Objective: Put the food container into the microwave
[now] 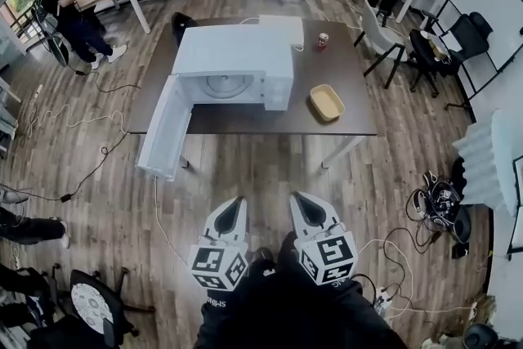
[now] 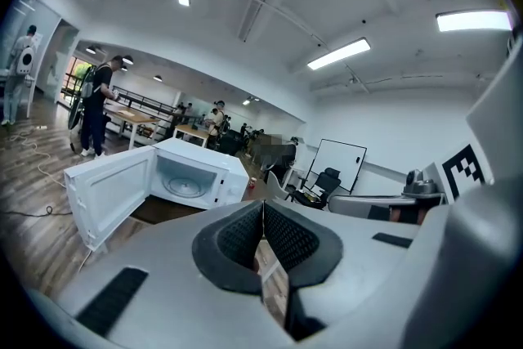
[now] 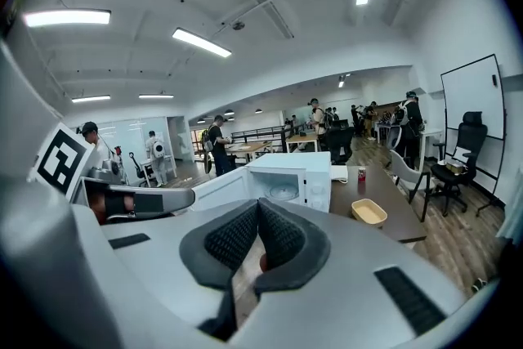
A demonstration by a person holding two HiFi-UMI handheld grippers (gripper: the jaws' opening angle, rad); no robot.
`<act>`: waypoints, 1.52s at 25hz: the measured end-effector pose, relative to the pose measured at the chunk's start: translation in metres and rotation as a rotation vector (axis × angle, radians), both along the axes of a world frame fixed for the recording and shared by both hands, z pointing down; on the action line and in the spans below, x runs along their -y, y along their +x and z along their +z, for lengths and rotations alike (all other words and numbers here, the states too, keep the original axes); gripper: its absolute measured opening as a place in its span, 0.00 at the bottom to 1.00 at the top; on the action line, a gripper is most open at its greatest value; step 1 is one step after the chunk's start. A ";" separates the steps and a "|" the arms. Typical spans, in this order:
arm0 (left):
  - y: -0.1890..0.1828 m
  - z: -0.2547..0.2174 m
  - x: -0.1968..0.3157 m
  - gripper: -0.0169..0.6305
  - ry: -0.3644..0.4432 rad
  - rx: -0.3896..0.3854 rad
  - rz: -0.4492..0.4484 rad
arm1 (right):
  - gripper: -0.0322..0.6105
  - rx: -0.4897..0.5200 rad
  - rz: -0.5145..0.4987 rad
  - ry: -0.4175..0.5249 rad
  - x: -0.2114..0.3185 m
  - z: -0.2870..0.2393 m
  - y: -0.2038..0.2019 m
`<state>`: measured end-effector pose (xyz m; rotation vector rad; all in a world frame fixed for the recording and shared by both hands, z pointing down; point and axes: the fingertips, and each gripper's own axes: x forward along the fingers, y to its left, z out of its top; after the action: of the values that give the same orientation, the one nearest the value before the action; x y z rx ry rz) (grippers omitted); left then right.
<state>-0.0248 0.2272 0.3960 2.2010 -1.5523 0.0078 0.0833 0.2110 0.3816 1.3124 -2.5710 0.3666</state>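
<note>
1 microwave [image 1: 233, 57], 1 food container [image 1: 327, 103], 1 can [image 1: 323, 40] on tbl [image 1: 353, 82].

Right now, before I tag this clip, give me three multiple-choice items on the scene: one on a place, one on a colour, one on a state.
1. Where is the container relative to the microwave?
A. inside it
B. on the table, to its right in the head view
C. on top of it

2. What colour is the can?
A. red
B. blue
C. green

3. How is the microwave's door?
A. shut
B. missing
C. open

Answers:
1 B: the container sits on bare tabletop beside the microwave, apart from it.
2 A: the can's body shows red behind the container.
3 C: the door is swung out past the table edge, and the turntable inside is in view.
</note>
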 end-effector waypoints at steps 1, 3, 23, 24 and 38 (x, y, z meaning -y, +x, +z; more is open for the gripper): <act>-0.002 0.005 0.000 0.08 -0.012 -0.006 0.002 | 0.09 -0.010 0.003 -0.012 0.000 0.004 -0.001; -0.005 0.011 0.003 0.08 -0.028 -0.012 0.012 | 0.09 -0.022 0.007 -0.033 0.004 0.011 -0.004; -0.002 0.020 0.214 0.08 0.015 0.050 0.020 | 0.09 -0.041 -0.050 0.012 0.209 0.021 -0.020; 0.001 0.020 0.228 0.08 0.015 0.053 0.026 | 0.09 -0.041 -0.045 0.014 0.222 0.021 -0.018; 0.043 0.066 0.326 0.08 -0.088 0.082 0.073 | 0.09 -0.081 0.029 -0.101 0.319 0.070 0.033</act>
<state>0.0184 -0.0991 0.4618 2.2118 -1.4844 0.1877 0.1163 -0.1075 0.4513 1.3030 -2.4366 0.4331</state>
